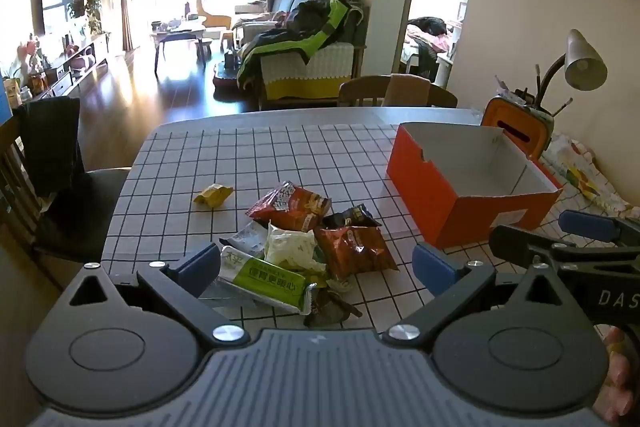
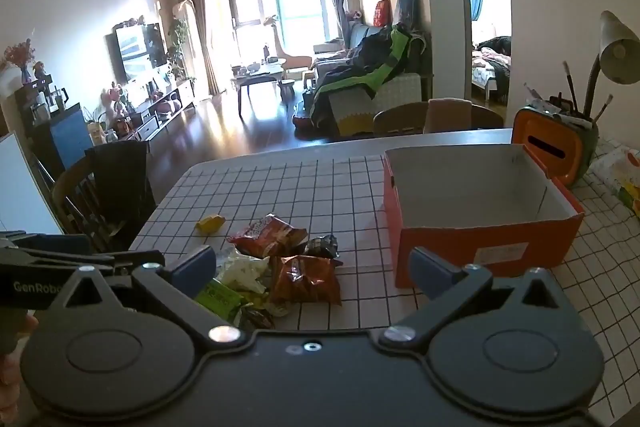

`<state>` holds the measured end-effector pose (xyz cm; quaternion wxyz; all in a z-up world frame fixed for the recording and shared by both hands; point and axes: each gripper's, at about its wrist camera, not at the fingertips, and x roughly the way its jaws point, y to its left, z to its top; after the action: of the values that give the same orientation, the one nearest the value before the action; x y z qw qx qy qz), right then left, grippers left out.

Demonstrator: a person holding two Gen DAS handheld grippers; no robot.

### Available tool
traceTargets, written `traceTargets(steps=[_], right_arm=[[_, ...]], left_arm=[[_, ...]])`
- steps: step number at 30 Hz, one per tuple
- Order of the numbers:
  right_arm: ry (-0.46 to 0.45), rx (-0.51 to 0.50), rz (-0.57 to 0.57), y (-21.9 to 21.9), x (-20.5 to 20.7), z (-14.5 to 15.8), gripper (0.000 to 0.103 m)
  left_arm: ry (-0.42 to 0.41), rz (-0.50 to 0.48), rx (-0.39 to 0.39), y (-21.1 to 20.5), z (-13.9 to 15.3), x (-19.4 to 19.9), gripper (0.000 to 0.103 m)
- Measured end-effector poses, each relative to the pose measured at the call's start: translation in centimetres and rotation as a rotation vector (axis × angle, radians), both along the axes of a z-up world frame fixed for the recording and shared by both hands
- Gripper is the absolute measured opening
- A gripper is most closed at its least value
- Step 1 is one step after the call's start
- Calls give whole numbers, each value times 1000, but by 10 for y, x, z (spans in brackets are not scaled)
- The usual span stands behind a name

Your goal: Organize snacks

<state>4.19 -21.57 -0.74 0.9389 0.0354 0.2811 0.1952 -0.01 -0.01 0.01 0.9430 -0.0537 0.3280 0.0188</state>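
Nearest the lens, the left gripper [image 1: 316, 267] stood wide open with nothing between its blue fingers [image 1: 196, 267], hovering just over the snack pile [image 1: 308, 243] on the checked desk [image 1: 280, 155]. A green bar wrapper [image 1: 266, 281] lay at the pile's near edge, beside a white packet [image 1: 290, 245] and two red bags [image 1: 354, 249]. One yellow packet [image 1: 213, 195] lay apart, farther back to the left. Right of the pile stood the orange box [image 1: 472, 183], open-topped. The right gripper [image 2: 314, 265] was open too, holding nothing. Behind the box stood a desk lamp [image 1: 580, 63].
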Motion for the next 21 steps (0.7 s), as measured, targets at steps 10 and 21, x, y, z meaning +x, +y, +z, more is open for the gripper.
traceTargets(steps=[10,21], right_arm=[[-12,-17,5,3,2,0,103],[-9,-18,2,4,2,-2,103]], left_arm=[[9,3,-8,5,-10,5,103],[3,0,-3,4,-5,4,103]])
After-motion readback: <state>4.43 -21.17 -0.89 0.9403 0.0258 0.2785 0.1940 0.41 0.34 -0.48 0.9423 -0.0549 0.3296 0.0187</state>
